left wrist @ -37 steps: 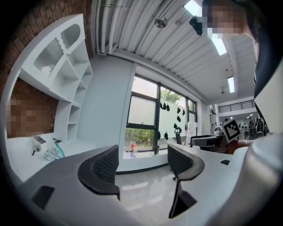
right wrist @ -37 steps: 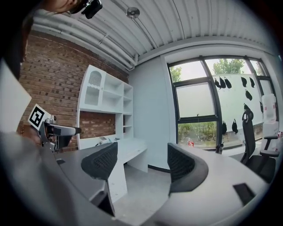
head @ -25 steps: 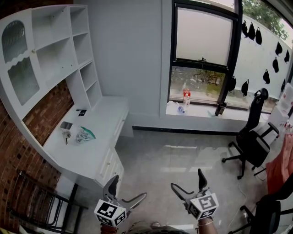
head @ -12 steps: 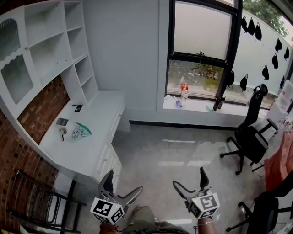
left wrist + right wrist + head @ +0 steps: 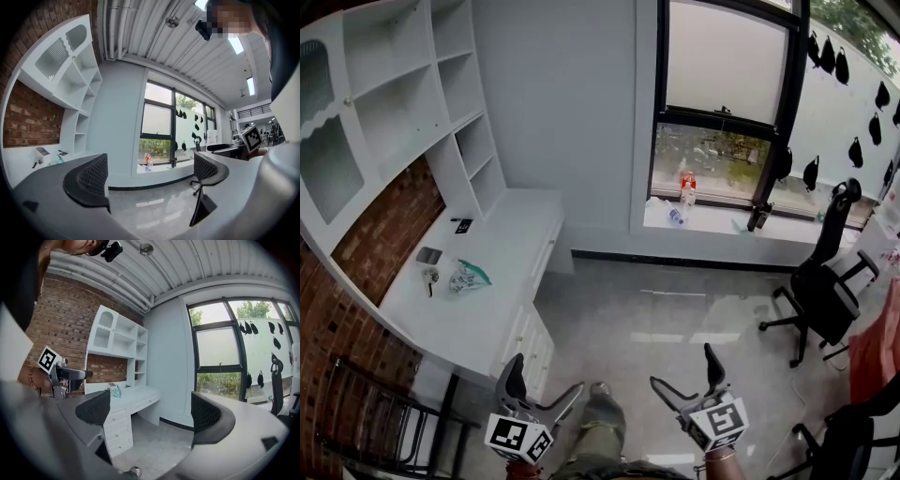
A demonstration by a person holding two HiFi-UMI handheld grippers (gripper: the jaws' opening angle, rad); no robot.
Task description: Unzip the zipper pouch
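Now holding both tongs wide apart, nothing between: L gripper (image 5: 547,373), R gripper (image 5: 682,366). Spotting zipper pouch (image 5: 470,277) on desk (image 5: 502,246), well off fwd-left, nearer L gripper; long axis too small to call.

place: office | cues: white desk (image 5: 487,281), wall shelves (image 5: 403,103), swivel chair (image 5: 825,291), brick wall (image 5: 366,234)

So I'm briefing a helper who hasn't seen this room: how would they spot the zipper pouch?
Find the white desk below the white shelf unit on the brick wall, left of the window. The zipper pouch lies near its wall side. It is the pale, soft one with a green edge; the flat block beside it is grey.
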